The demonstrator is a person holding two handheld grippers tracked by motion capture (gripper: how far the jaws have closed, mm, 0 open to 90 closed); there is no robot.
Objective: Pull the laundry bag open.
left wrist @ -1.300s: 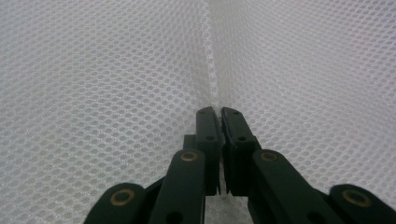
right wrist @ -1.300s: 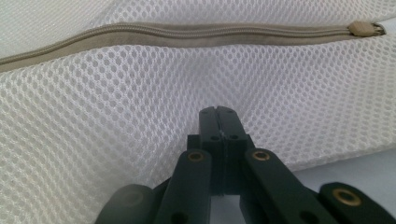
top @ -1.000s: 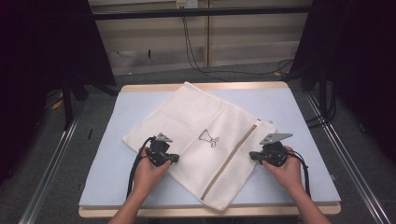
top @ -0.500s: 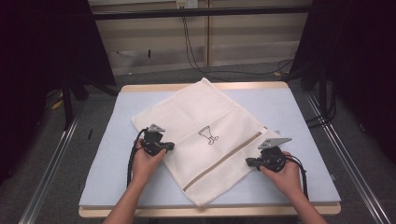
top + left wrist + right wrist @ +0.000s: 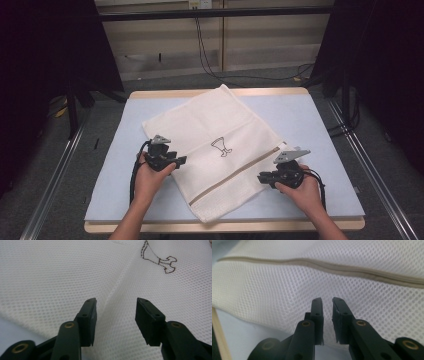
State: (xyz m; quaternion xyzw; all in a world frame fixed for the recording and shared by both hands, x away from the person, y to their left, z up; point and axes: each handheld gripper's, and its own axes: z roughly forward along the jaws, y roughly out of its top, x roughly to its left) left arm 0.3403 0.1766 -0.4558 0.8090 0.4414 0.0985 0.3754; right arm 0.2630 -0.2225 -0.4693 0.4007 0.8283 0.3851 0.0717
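Mesh bag is spread on the bench; left hand-held gripper and right hand-held gripper, jaws just opened, are parted over it, gripping nothing.

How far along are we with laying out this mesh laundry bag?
Done: the mesh laundry bag lies spread flat on the table, zipper closed as far as visible. In hand: both claws have just been opening, the left claw wide, the right claw slightly, nothing pinched. Left: probably just drawing both hands back.
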